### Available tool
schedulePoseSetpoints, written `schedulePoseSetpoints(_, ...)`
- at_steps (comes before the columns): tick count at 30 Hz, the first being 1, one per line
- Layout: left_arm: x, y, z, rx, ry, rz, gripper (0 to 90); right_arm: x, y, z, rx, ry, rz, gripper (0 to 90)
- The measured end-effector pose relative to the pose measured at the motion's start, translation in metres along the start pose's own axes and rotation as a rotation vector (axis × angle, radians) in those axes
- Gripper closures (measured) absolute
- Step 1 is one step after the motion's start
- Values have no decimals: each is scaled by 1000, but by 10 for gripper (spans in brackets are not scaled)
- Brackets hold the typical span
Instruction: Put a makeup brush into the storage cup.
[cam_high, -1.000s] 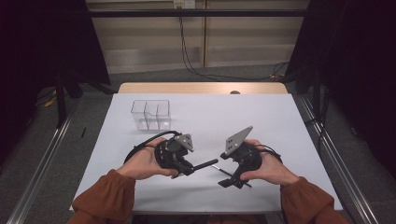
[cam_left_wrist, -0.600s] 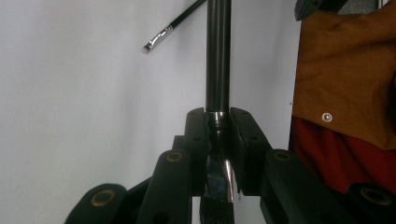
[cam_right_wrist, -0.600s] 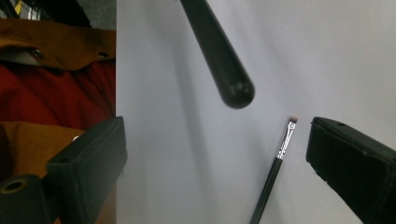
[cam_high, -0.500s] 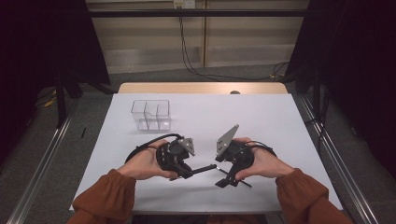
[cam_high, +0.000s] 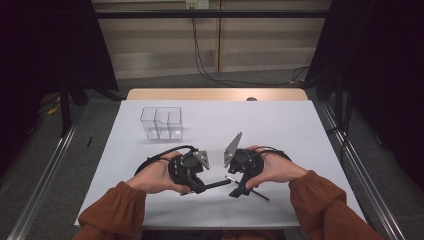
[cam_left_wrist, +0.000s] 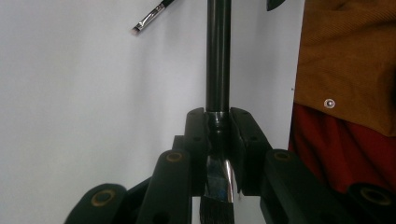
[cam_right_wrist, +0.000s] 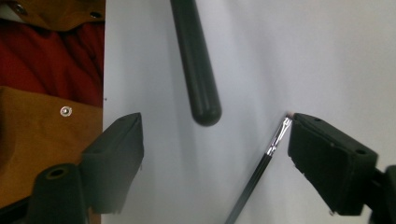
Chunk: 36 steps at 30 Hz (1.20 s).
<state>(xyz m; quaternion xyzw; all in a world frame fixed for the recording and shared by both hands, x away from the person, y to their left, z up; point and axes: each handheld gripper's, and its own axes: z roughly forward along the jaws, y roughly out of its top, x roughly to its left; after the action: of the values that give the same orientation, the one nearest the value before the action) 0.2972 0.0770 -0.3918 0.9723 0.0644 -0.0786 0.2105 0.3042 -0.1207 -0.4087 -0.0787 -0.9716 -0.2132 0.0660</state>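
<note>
We hold a thick black brush (cam_left_wrist: 218, 56) in our left tongs (cam_high: 196, 183), which are clamped together on its shiny collar just above the bristles, so the handle sticks out toward the middle of the white desk (cam_high: 280, 125). Our right tongs (cam_high: 239, 190) stand apart with nothing between them; their jaws have just been closing from a wider gape. In the right gripper view the rounded end of the thick brush handle lies ahead between the jaws, not yet touched, while a thin brush (cam_right_wrist: 268, 154) lies on the desk with its tip just beside the one jaw. In the high view that thin brush rests near the front edge, under our right hand (cam_high: 272, 167).

We judge that the step in hand is a pass or a second pickup: the right tongs are lining up on one of the two brushes. The next move calls for choosing one cleanly, centring it between the jaws, then closing. The clear divided box (cam_high: 161, 122) waits well apart, farther back on the left.
</note>
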Motion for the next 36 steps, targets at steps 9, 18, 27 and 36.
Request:
schedulePoseSetpoints(9,3,1,6,9,-6,6,781,-2,7,1,-13,10,-26,410)
schedulePoseSetpoints(18,2,1,7,-13,-7,-10,781,-1,15,7,-15,32,-38,557)
schedulePoseSetpoints(27,3,-2,7,-12,-4,-5,780,-2,20,10,-30,55,-52,700)
schedulePoseSetpoints(36,3,-2,8,-3,-7,4,780,-2,18,16,-19,83,-65,784)
